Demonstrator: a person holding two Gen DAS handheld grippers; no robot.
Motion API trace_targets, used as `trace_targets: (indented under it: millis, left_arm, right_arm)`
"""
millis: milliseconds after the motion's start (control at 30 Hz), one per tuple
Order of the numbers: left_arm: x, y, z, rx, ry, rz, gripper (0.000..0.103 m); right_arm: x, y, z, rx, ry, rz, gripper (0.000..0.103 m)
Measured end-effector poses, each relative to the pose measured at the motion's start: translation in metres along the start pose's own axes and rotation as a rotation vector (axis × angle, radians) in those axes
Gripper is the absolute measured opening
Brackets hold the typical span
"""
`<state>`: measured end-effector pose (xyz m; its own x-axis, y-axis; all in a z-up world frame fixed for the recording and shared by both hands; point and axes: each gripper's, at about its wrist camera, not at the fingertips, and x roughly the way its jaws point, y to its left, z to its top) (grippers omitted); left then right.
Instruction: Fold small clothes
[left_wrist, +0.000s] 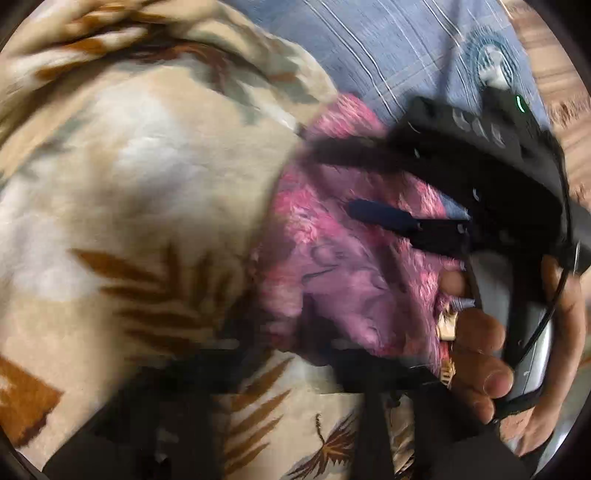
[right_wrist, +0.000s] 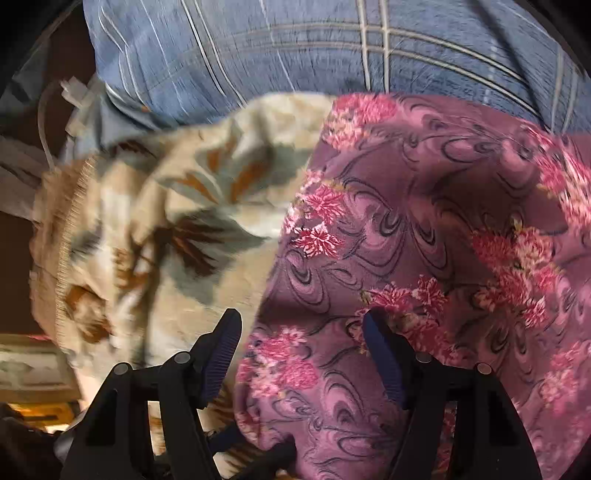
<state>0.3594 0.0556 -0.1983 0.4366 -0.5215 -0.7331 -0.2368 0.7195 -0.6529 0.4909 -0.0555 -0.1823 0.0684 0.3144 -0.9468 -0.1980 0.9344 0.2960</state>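
Your right gripper (right_wrist: 301, 354) has its jaws spread wide, with a fold of the purple floral garment (right_wrist: 424, 229) bulging up between the two fingers but not pinched. In the right wrist view that garment fills the frame from about 12 round to 6 o'clock, overlapping the beige leaf-print cloth (right_wrist: 155, 229), which sits from 8 to 11 o'clock; the blue striped bedding (right_wrist: 258, 51) lies beyond at 12 o'clock. In the left wrist view your right hand (left_wrist: 517, 332) shows at 4 o'clock, and the same purple garment (left_wrist: 332, 258) is at 3 to 5 o'clock, tucked against the beige cloth (left_wrist: 129, 184) that covers the rest. The left gripper's own fingers are a dark blur at the bottom edge, so I cannot tell whether they are apart or gripping anything. To do this step well, take only one layer: I judge the purple piece is bunched, and closing here would likely catch a double thickness. Slide the right fingers toward the free hem near 6 o'clock, close on a single edge, and lift it off the beige cloth before you fold. Move slowly; the thin fabric looks slippery and prone to dragging its neighbour along.
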Motion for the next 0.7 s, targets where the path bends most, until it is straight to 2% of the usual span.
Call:
trace_targets:
  millis: [67, 133, 200, 267, 300, 433, 467, 500, 533, 600, 700]
  left_arm:
    - [-0.006, -0.008, -0.001, 0.026, -0.030, 0.002, 0.011]
    - [-0.023, -0.028, -0.005, 0.101, -0.092, 0.001, 0.011]
    - [-0.035, -0.058, -0.016, 0.241, -0.153, 0.037, 0.011]
    - [-0.035, -0.078, -0.026, 0.331, -0.192, 0.090, 0.011]
    - [-0.031, -0.089, -0.034, 0.390, -0.213, 0.128, 0.011]
    - [-0.033, -0.100, -0.049, 0.486, -0.241, 0.178, 0.010]
    - [-0.034, -0.103, -0.052, 0.502, -0.249, 0.187, 0.009]
    - [-0.035, -0.105, -0.055, 0.515, -0.255, 0.194, 0.009]
    - [-0.037, -0.105, -0.057, 0.520, -0.256, 0.197, 0.009]
    - [-0.038, -0.108, -0.061, 0.537, -0.263, 0.200, 0.009]
    - [-0.039, -0.115, -0.067, 0.566, -0.282, 0.194, 0.009]
  right_arm:
    - [0.001, 0.005, 0.001, -0.035, 0.031, -0.025, 0.070]
    - [-0.002, 0.005, 0.001, -0.037, 0.076, -0.022, 0.070]
    - [-0.001, 0.006, 0.003, -0.062, 0.122, -0.026, 0.074]
    - [0.008, 0.009, 0.006, -0.096, 0.186, -0.050, 0.076]
    - [0.013, 0.009, 0.006, -0.116, 0.217, -0.078, 0.076]
    - [0.035, 0.007, 0.010, -0.177, 0.272, -0.213, 0.074]
    - [0.038, 0.007, 0.011, -0.187, 0.268, -0.244, 0.066]
    - [0.042, 0.006, 0.011, -0.209, 0.256, -0.302, 0.048]
    - [0.042, 0.007, 0.011, -0.221, 0.245, -0.335, 0.040]
    - [0.030, 0.002, 0.013, -0.203, 0.200, -0.314, 0.015]
    - [0.002, -0.017, 0.015, -0.143, 0.134, -0.191, 0.012]
